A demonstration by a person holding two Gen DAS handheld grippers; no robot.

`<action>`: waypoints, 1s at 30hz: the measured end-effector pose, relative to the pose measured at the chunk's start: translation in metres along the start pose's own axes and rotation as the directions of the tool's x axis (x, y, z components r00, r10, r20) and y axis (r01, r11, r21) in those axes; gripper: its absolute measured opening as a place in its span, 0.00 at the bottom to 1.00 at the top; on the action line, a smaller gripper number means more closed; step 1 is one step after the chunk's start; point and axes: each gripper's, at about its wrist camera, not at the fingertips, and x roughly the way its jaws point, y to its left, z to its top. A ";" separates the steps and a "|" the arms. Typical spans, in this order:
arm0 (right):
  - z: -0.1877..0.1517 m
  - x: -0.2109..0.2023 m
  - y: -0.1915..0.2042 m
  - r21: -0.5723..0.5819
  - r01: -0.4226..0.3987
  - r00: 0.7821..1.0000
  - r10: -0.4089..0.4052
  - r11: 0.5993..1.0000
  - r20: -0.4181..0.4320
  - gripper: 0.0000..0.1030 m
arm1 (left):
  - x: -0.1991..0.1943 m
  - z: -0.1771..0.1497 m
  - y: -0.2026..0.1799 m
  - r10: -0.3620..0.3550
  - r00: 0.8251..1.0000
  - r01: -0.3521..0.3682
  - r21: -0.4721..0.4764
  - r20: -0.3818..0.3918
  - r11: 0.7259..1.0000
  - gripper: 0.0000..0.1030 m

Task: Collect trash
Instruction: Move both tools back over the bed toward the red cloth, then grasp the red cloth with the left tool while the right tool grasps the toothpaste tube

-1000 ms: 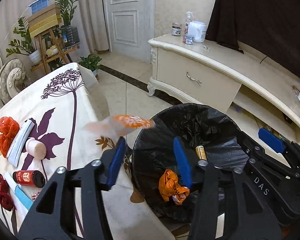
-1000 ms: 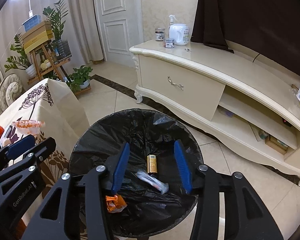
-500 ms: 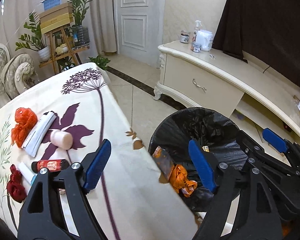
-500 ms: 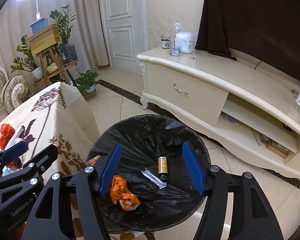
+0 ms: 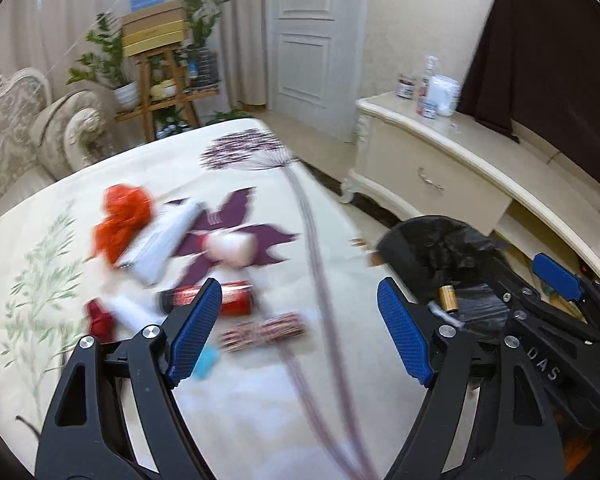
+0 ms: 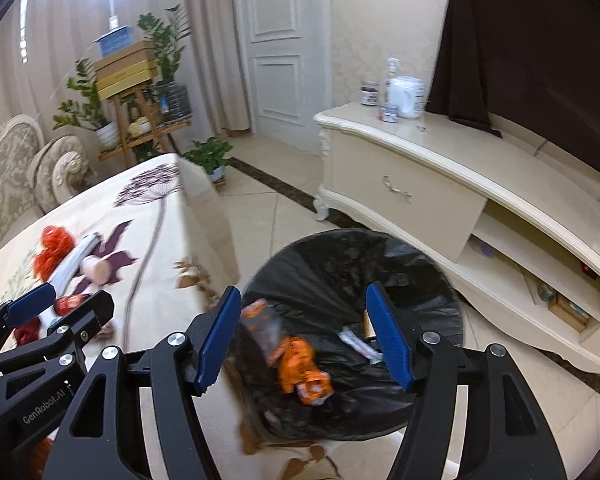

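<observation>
A bin with a black liner (image 6: 352, 256) stands on the floor beside the table (image 5: 260, 408); it also shows in the left wrist view (image 5: 440, 248). Inside lie an orange wrapper (image 6: 300, 368), a gold battery (image 6: 367, 322) and a small white wrapper (image 6: 360, 346). My left gripper (image 5: 300, 334) is open and empty over the table. Ahead of it lie a red-black tube (image 5: 220, 300), a patterned wrapper (image 5: 262, 334), a white tube (image 5: 160, 240), orange plastic (image 5: 120, 220) and a pale cap (image 5: 232, 248). My right gripper (image 6: 304, 340) is open and empty above the bin.
A cream TV cabinet (image 6: 440, 184) with bottles (image 6: 404, 92) on it runs along the right. A wooden plant stand (image 6: 136, 120) and a sofa (image 6: 16, 176) stand behind the table. Tiled floor (image 6: 284, 208) lies between table and cabinet.
The orange-patterned wrapper left my left gripper and dropped into the bin. My left gripper has swung left from the bin to over the table. My right gripper has shifted slightly, still above the bin.
</observation>
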 end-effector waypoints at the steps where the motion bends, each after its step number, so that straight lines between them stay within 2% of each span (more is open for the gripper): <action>1: -0.001 -0.001 0.008 -0.009 -0.014 1.000 0.014 1.000 -0.002 0.62 | -0.002 -0.002 0.008 0.014 1.000 -0.014 -0.008 -0.001 1.000 0.76; 9: -0.010 -0.002 0.061 -0.075 -0.113 0.993 0.111 0.991 -0.026 0.62 | -0.010 -0.020 0.088 0.163 0.986 -0.165 -0.093 -0.035 0.982 0.76; 11: -0.013 -0.001 0.074 -0.095 -0.134 0.991 0.131 0.986 -0.035 0.62 | -0.005 -0.025 0.105 0.186 0.980 -0.193 -0.112 -0.063 0.975 0.73; 13: -0.015 0.001 0.085 -0.112 -0.150 0.988 0.145 0.982 -0.047 0.62 | 0.002 -0.029 0.120 0.179 0.979 -0.191 -0.134 -0.096 0.973 0.63; 17: -0.020 0.004 0.100 -0.132 -0.172 0.984 0.165 0.976 -0.068 0.62 | 0.010 -0.034 0.135 0.138 0.982 -0.159 -0.161 -0.132 0.974 0.52; 19: -0.022 0.004 0.108 -0.141 -0.182 0.982 0.172 0.973 -0.076 0.62 | 0.013 -0.035 0.137 0.114 0.984 -0.136 -0.163 -0.140 0.977 0.40; 21: -0.024 0.004 0.112 -0.150 -0.189 0.981 0.179 0.970 -0.081 0.62 | 0.015 -0.038 0.134 0.085 0.986 -0.108 -0.165 -0.141 0.980 0.35; 24: -0.025 0.003 0.119 -0.166 -0.203 0.978 0.191 0.965 -0.088 0.62 | 0.014 -0.040 0.134 0.074 0.989 -0.095 -0.161 -0.131 0.982 0.29; 30: -0.025 0.002 0.136 -0.195 -0.235 0.971 0.219 0.952 -0.100 0.62 | 0.006 -0.045 0.143 0.076 0.989 -0.095 -0.157 -0.123 0.983 0.27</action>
